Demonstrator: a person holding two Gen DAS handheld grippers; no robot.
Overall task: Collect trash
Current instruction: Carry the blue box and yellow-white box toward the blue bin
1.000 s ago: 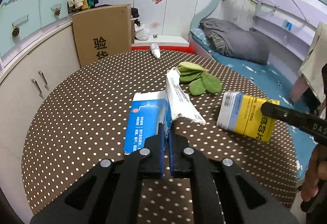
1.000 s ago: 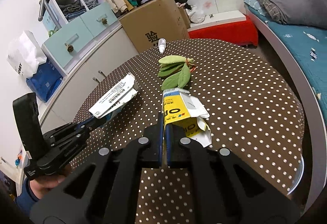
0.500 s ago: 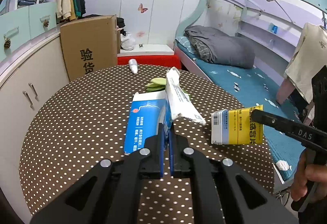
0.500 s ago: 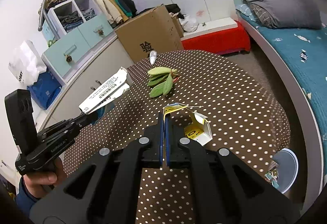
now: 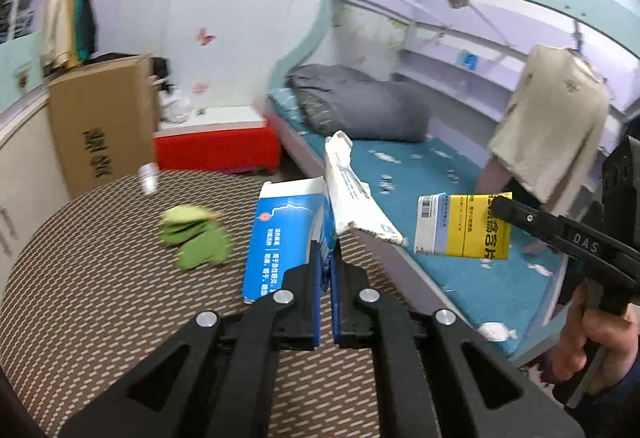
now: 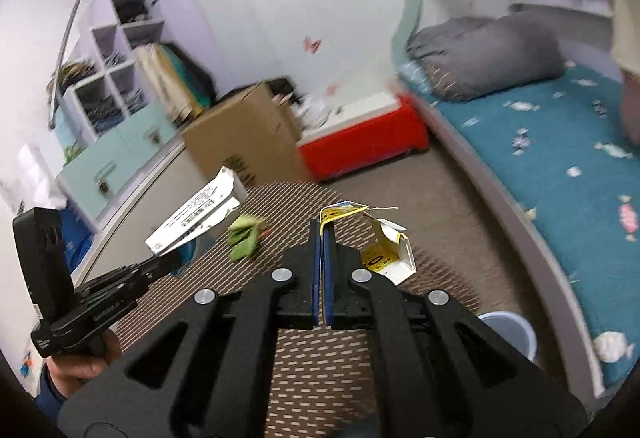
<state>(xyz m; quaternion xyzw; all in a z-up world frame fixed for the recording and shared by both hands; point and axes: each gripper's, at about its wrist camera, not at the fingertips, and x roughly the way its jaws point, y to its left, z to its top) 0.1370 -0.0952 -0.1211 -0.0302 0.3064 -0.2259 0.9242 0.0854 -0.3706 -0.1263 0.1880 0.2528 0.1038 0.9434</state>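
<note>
My left gripper is shut on a flattened blue and white box, held in the air over the brown dotted table. To its right, my right gripper holds a yellow and white box out beyond the table's edge, over the bed side. In the right wrist view my right gripper is shut on the edge of that torn yellow box. At the left of that view my left gripper carries the blue and white box, white side showing.
Green leaves and a small white bottle lie on the table. A pale blue bin stands on the floor by the table's right edge. A cardboard box, a red step and a bed surround the table.
Both grippers have risen with their boxes, lifting them off the table, and swung toward the bed side. The leaves and the bottle stay on the table.
</note>
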